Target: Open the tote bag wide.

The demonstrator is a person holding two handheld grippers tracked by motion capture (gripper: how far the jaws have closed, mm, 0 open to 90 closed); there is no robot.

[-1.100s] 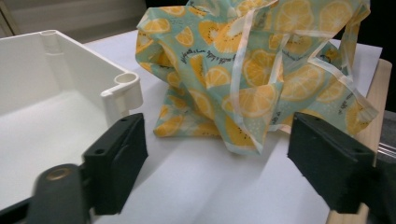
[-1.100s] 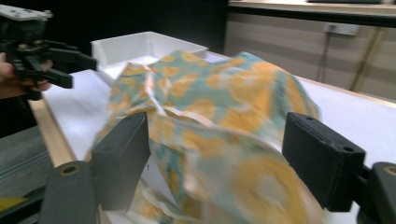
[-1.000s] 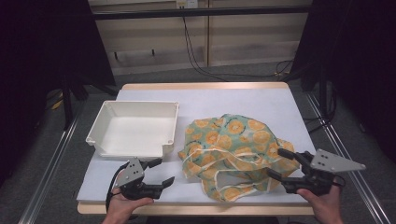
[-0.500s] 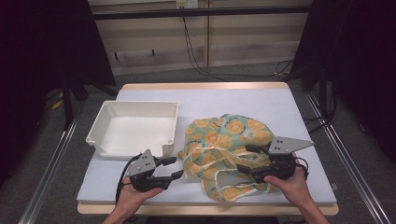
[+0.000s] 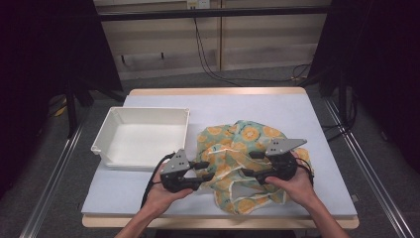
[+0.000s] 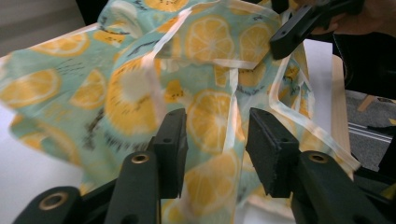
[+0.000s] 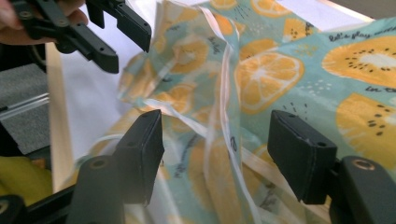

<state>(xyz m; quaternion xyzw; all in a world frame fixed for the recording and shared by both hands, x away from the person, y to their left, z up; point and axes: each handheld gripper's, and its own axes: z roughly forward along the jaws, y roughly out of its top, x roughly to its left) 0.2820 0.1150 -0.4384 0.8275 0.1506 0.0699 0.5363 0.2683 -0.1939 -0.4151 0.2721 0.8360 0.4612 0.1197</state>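
I have both grippers down at the near edge of the table [image 5: 317, 114], one on each side of the crumpled cloth [image 5: 247, 141]. The cloth, printed with orange and kiwi slices on pale green and edged with cream tape, lies in a heap right of the middle of the tabletop, reaching toward the near edge.

My left gripper [image 5: 205, 170] sits at the cloth's left edge and points right into it. In the left gripper view, its jaws [image 6: 215, 149] stand partly open and have just been closing. A fold of cloth with a strip of cream tape lies in the gap between them. I see space between each pad and the fabric, so I do not count it as gripped.

My right gripper [image 5: 250, 163] lies over the right part of the heap and points left, toward the other one. In the right gripper view, its jaws [image 7: 217, 149] stand wider apart and have also just been closing. Cloth and two tape strips run through the gap, with neither pad pressing on them.

The tips of the two grippers are near each other over the cloth but apart.

A white tray [image 5: 111, 129] stands by the left edge of the table, just beside the cloth and behind my left hand [image 5: 166, 196].
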